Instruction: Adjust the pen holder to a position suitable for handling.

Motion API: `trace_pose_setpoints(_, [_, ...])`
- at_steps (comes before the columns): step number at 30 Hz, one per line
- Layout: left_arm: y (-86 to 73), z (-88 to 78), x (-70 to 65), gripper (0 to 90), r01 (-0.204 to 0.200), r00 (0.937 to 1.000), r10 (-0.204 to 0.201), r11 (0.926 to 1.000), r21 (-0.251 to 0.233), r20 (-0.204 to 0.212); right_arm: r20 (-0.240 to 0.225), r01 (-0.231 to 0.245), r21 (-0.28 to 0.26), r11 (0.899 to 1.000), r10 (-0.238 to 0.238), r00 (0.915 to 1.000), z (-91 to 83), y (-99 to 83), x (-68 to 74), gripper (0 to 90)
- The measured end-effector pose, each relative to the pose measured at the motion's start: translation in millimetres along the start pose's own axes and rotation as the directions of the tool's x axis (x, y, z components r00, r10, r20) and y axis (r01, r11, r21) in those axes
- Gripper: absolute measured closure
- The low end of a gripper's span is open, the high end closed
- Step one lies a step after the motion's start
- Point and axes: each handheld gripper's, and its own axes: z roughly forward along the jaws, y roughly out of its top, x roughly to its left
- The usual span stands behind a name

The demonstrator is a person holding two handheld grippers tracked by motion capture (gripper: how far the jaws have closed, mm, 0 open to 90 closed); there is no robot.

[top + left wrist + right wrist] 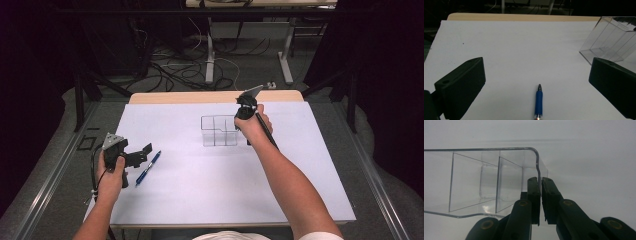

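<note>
High view: two grippers, one clear box, one pen

High view. A white sheet (pixel 200 190) covers the table (pixel 215 96), whose wooden edge shows at the far side. A clear box (pixel 218 131) with inner dividers stands on the sheet near the middle, towards the far edge. The right gripper (pixel 246 111) is at the box's right end, held from above by the right hand (pixel 252 127). The left gripper (pixel 145 151) rests low at the near left of the sheet in the left hand (pixel 111 175), well apart from the box. A blue pen (pixel 148 168) lies flat on the sheet just beside that gripper's jaws.

Right gripper view. The jaws are closed almost fully, with the thin right wall of the box pinched between the pads. The grip sits just below the rounded corner of the rim. The box (pixel 486 180) stretches away to the left of the jaws; its compartments hold nothing visible.

Left gripper view. The jaws stand wide apart and hold nothing. The pen (pixel 538 102) lies on the sheet between them, tip pointing away, touched by neither jaw. A corner of the box (pixel 609 40) shows at the upper right, beyond the right-hand jaw.
</note>
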Motion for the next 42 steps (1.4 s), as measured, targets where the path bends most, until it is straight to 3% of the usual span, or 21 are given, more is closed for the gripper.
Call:
trace_pose_setpoints(3, [0.0, 0.1, 0.1, 0.6, 0.000, 1.0000, 0.000, 1.0000, 0.001, 0.000, -0.037, 0.008, -0.018, 1.000, -0.008, 0.9993, -0.5, -0.1, -4.3, 82.4])
trace_pose_setpoints(4, [-0.1, 0.0, 0.1, 0.6, 0.000, 1.0000, 0.000, 1.0000, 0.001, 0.000, -0.072, 0.008, -0.035, 0.999, -0.010, 0.9974, -0.3, -0.6, -5.3, 81.4])
trace_pose_setpoints(7, [-0.3, 0.1, 0.0, 0.6, 0.002, 1.0000, -0.002, 1.0000, 0.003, -0.001, -0.058, 0.035, -0.031, 0.999, -0.036, 0.9976, -2.8, -1.2, -7.1, 78.5])
trace_pose_setpoints(11, [-0.3, 0.1, -0.3, 0.6, 0.002, 1.0000, -0.002, 1.0000, 0.003, -0.001, -0.106, 0.042, -0.047, 0.998, -0.047, 0.9933, -5.5, -2.3, -7.5, 73.6])
trace_pose_setpoints(17, [-0.5, 0.5, 0.4, 0.6, 0.002, 1.0000, -0.002, 1.0000, 0.007, -0.002, -0.131, 0.063, -0.064, 0.996, -0.071, 0.9889, -10.1, -4.3, -8.5, 68.4])
trace_pose_setpoints(25, [-0.8, 0.4, 1.2, 0.6, 0.004, 1.0000, -0.004, 1.0000, 0.008, -0.004, -0.156, 0.123, -0.111, 0.986, -0.140, 0.9777, -17.8, -8.8, -9.3, 59.1])
trace_pose_setpoints(29, [-1.1, 0.4, 1.4, 0.6, 0.007, 1.0000, -0.007, 0.9999, 0.009, -0.005, -0.161, 0.171, -0.145, 0.975, -0.194, 0.9679, -22.2, -12.3, -10.2, 53.4])
trace_pose_setpoints(31, [-1.0, 0.7, 1.6, 0.6, 0.009, 0.9999, -0.009, 0.9999, 0.007, -0.005, -0.153, 0.205, -0.171, 0.964, -0.231, 0.9609, -24.0, -14.3, -11.4, 50.5])
trace_pose_setpoints(33, [-1.1, 0.7, 1.7, 0.6, 0.010, 0.9999, -0.010, 0.9999, 0.006, -0.006, -0.154, 0.206, -0.156, 0.966, -0.229, 0.9611, -26.8, -14.9, -10.5, 48.7])
trace_pose_setpoints(34, [-1.1, 0.8, 1.6, 0.6, 0.013, 0.9999, -0.013, 0.9999, 0.006, -0.007, -0.159, 0.232, -0.193, 0.953, -0.264, 0.9515, -28.0, -17.0, -12.1, 45.0])
trace_pose_setpoints(38, [-0.9, 0.6, 1.6, 0.6, 0.009, 0.9999, -0.009, 0.9999, 0.007, -0.010, -0.137, 0.290, -0.230, 0.929, -0.326, 0.9355, -33.3, -21.0, -13.4, 38.6])
trace_pose_setpoints(42, [-1.2, -0.3, 2.3, 0.6, 0.011, 0.9999, -0.010, 0.9999, 0.011, -0.013, -0.122, 0.336, -0.284, 0.898, -0.381, 0.9165, -36.8, -26.2, -15.7, 31.4])
